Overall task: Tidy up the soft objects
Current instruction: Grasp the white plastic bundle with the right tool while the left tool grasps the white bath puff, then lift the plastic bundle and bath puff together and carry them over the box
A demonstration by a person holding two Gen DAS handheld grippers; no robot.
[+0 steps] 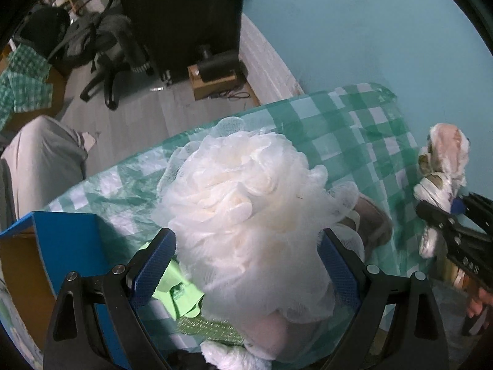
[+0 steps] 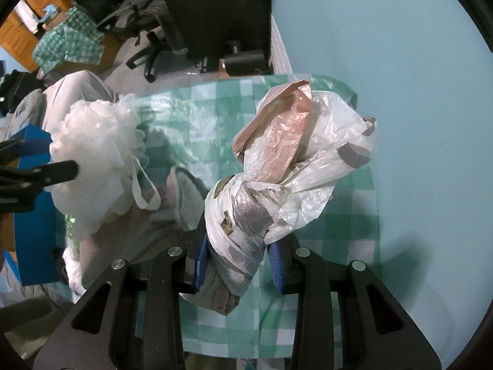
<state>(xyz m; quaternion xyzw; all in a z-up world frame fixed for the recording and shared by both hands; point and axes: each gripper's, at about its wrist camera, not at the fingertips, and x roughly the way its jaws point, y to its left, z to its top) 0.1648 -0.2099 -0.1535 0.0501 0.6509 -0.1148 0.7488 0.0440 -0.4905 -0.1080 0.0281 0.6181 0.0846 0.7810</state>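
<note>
A white mesh bath pouf (image 1: 240, 191) fills the middle of the left wrist view, and my left gripper (image 1: 246, 240) is shut on its lower part, blue pads pressed into both sides. It hangs above the green checked tablecloth (image 1: 339, 117). The same pouf (image 2: 92, 154) shows at the left of the right wrist view, its loop dangling. My right gripper (image 2: 237, 256) is shut on the knotted neck of a bundle of white and pink plastic bags (image 2: 295, 154), lifted off the cloth. That bundle (image 1: 443, 160) and the right gripper (image 1: 443, 212) appear at the right edge.
A blue cardboard box (image 1: 61, 246) stands open at the table's left. A light green cloth (image 1: 172, 289), a sparkly green scrubber (image 1: 209, 326) and a grey slipper (image 2: 185, 194) lie on the table. A person's grey-trousered leg (image 1: 40, 160) and an office chair (image 1: 104, 55) are beyond the table.
</note>
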